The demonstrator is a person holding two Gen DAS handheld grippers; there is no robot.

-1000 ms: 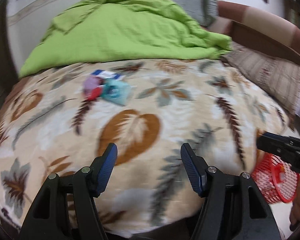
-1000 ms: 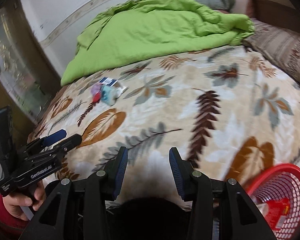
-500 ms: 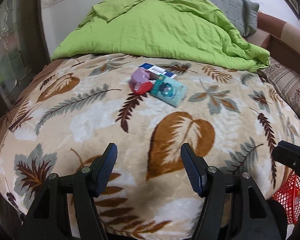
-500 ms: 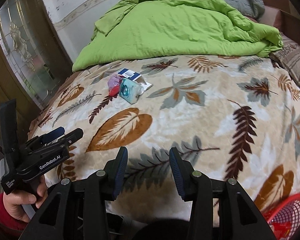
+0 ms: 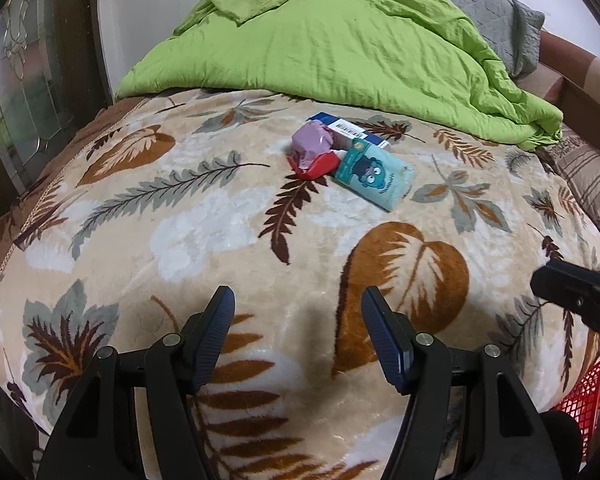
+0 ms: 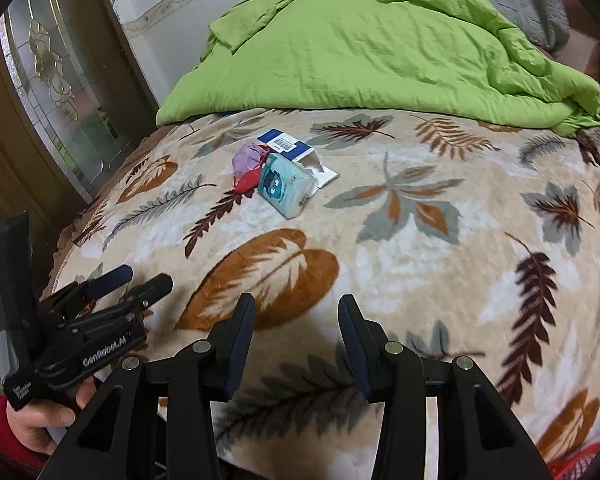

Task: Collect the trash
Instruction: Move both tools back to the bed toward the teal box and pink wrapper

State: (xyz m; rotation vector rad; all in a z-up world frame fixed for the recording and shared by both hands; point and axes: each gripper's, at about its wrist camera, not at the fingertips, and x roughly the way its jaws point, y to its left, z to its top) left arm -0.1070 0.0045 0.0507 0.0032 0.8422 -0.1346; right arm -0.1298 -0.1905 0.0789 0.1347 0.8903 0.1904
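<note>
The step in hand looks like the approach: nothing is picked up yet. The trash lies in one small heap on the bed's leaf-print blanket [image 5: 228, 236], at about 12 o'clock from the left hand-held gripper [image 5: 298, 334] and about 11 o'clock from the right hand-held gripper [image 6: 296, 340]. The heap holds a teal pack [image 5: 374, 178] with a cartoon face, a lilac wrapper [image 5: 312, 145] crumpled over a red piece [image 5: 316, 168], and a flat blue-and-white box [image 5: 348, 130] with a barcode beneath them at the far side. The teal pack touches the red piece and overlaps the box.

Both grippers stand partly open and empty, jaws apart with only blanket between them, well short of the heap. A green quilt [image 5: 340, 40] is bunched beyond the trash at 12 o'clock. A red basket [image 5: 582, 398] shows at the left view's 4 o'clock edge, likely the bin.

The next move, as I judge it, calls for one gripper to reach forward and down to the heap's near edge, straddle the teal pack, which sits most clear, and close without snagging the soft blanket.
</note>
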